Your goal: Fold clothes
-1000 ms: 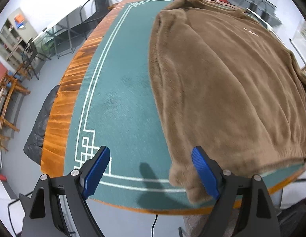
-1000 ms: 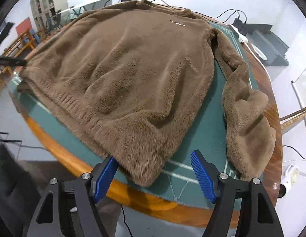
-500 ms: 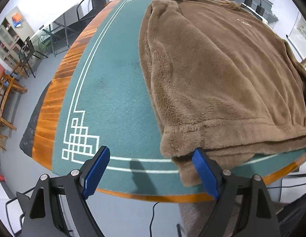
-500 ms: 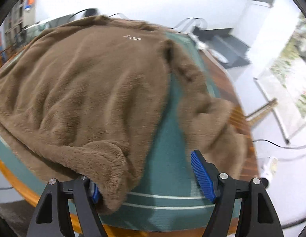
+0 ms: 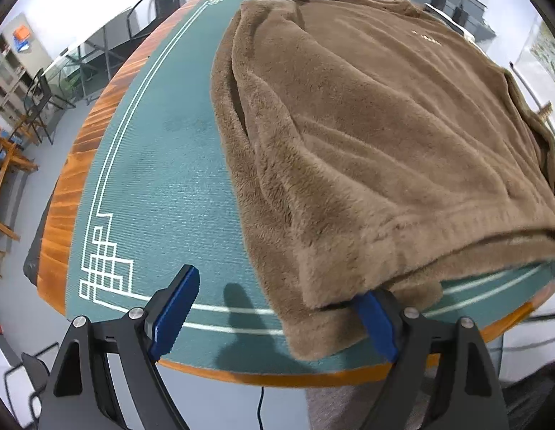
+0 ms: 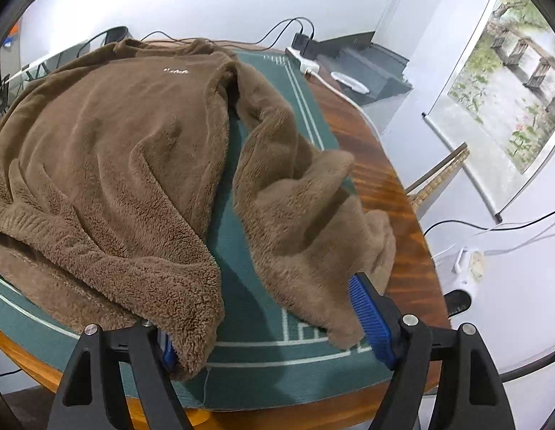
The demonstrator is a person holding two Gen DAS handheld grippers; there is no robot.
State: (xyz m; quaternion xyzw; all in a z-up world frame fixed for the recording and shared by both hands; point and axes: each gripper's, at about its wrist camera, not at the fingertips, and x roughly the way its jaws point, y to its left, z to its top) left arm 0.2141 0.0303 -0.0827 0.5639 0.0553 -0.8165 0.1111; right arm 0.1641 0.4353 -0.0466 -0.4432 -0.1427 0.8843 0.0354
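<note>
A brown fleece sweater (image 5: pixel 367 125) lies spread on a green table mat (image 5: pixel 162 186); it also shows in the right wrist view (image 6: pixel 116 136). My left gripper (image 5: pixel 277 322) is open at the sweater's near left hem corner, which drapes over its right finger. My right gripper (image 6: pixel 274 326) is open at the near right hem corner, which covers its left finger. The sweater's right sleeve (image 6: pixel 306 215) lies bunched beside the right finger. The mat (image 6: pixel 263 369) shows between both fingers.
The mat lies on a round wooden table (image 5: pixel 62 197) whose near edge (image 6: pixel 241 415) is just under both grippers. Chairs (image 5: pixel 33 100) stand far left. A power strip with cables (image 6: pixel 309 64) and a wall scroll (image 6: pixel 510 82) are to the right.
Both grippers have moved forward and lower to the sweater's near hem. The hem corners now lie over the left gripper's right finger and the right gripper's left finger. The right view swung towards the sleeve.
</note>
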